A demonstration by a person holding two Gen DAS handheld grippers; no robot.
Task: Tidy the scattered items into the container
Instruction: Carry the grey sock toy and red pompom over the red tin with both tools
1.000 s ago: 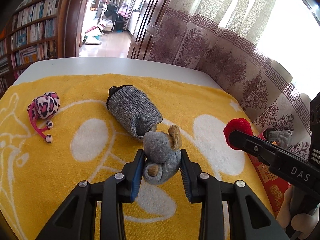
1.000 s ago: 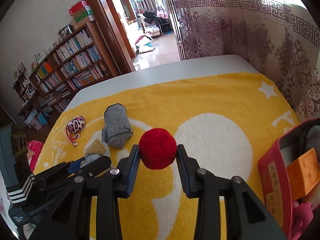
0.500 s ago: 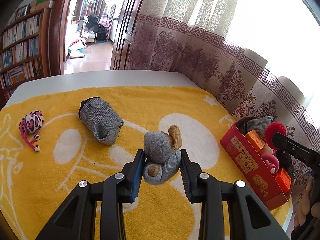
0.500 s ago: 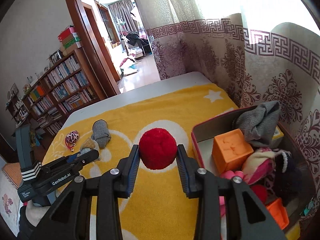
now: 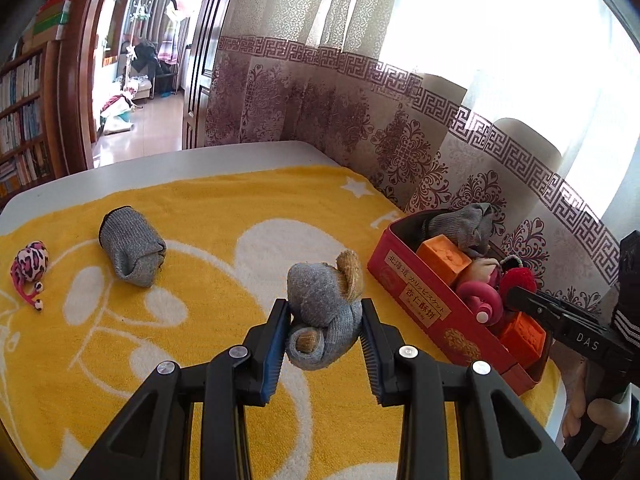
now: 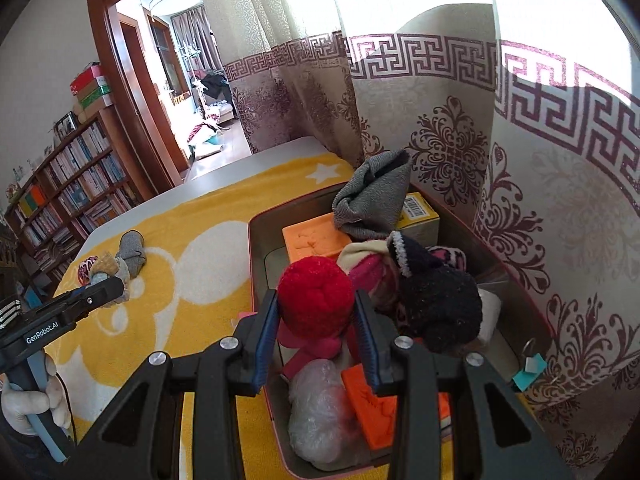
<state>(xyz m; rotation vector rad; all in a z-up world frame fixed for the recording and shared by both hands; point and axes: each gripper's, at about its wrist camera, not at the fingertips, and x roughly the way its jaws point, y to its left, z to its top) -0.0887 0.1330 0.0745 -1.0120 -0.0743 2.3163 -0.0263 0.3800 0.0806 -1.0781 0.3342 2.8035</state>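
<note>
1. Left claw (image 5: 324, 322): clamped on a rolled grey sock with tan heel and toe (image 5: 324, 312), both pads pressed to its sides. Sock is held clear above the yellow towel (image 5: 240, 216), short of the container.
2. Right claw (image 6: 316, 316): gripping a red pompom ball (image 6: 315, 298) between its pads, held over the open container, above the things already in it.
3. Container: a red rectangular tin (image 5: 416, 300) with printed labels on its long side, standing at the towel's right edge, close to the patterned curtain (image 5: 400, 148).
4. Tin contents, right wrist view: orange block (image 6: 312, 240) at the far end, grey sock (image 6: 372, 200) draped over a yellow carton (image 6: 418, 210), dark knitted item with white trim (image 6: 436, 304), crumpled clear plastic bag (image 6: 320, 412) and a second orange block (image 6: 368, 408) at the near end. A pink piece lies under the ball; its kind cannot be told.
5. Loose on the towel, left wrist view: a folded grey sock (image 5: 130, 246) and, well left of it, a pink leopard-print ball with a pink cord (image 5: 30, 264). Both well apart from the tin.
6. Towel covers a pale counter (image 5: 180, 160); bare strip shows at the far edge.
7. A gloved hand (image 6: 32, 400) holds the left tool's handle in the right wrist view.
</note>
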